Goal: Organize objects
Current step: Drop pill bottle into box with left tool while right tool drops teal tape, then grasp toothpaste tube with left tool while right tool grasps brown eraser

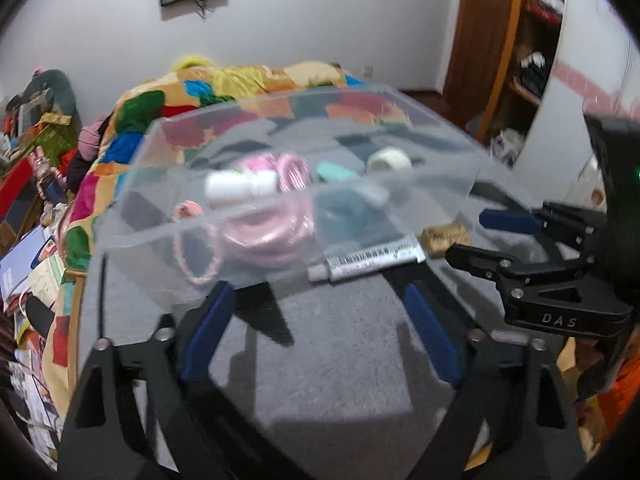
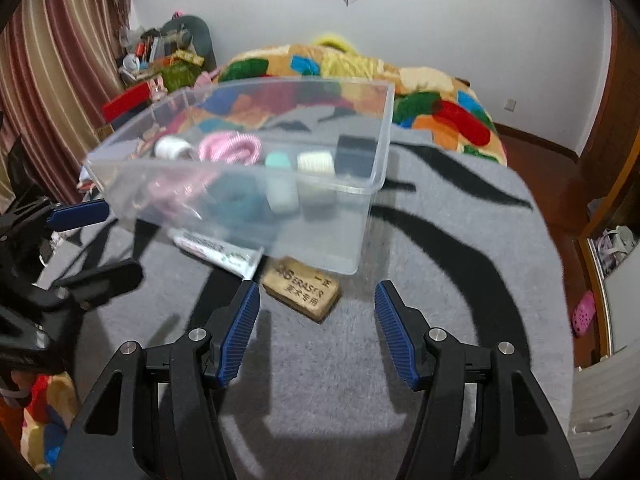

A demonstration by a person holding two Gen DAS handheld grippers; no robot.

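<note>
A clear plastic bin [image 1: 472, 178] [image 2: 382, 148] stands on a grey mat with black stripes. Inside lie a pink coiled cord [image 1: 294, 170] [image 2: 230, 146], a white roll [image 1: 390, 160] [image 2: 316, 162], a mint piece [image 2: 276, 160] and a white bottle [image 1: 240, 186]. A white tube [image 1: 372, 262] [image 2: 218, 250] and a tan eraser [image 1: 444, 238] [image 2: 302, 290] lie on the mat at the bin's near side. My left gripper [image 1: 318, 300] is open, its fingertips at the bin's near wall by the tube. My right gripper [image 2: 316, 296] is open, straddling the eraser from just short of it.
The grey mat [image 2: 320, 380] covers a table. Behind it is a bed with a multicoloured blanket [image 2: 440, 112]. Curtains [image 2: 60, 80] and cluttered shelves stand at the left, a wooden wardrobe [image 1: 492, 40] at the right. A pink shoe [image 2: 584, 314] lies on the floor.
</note>
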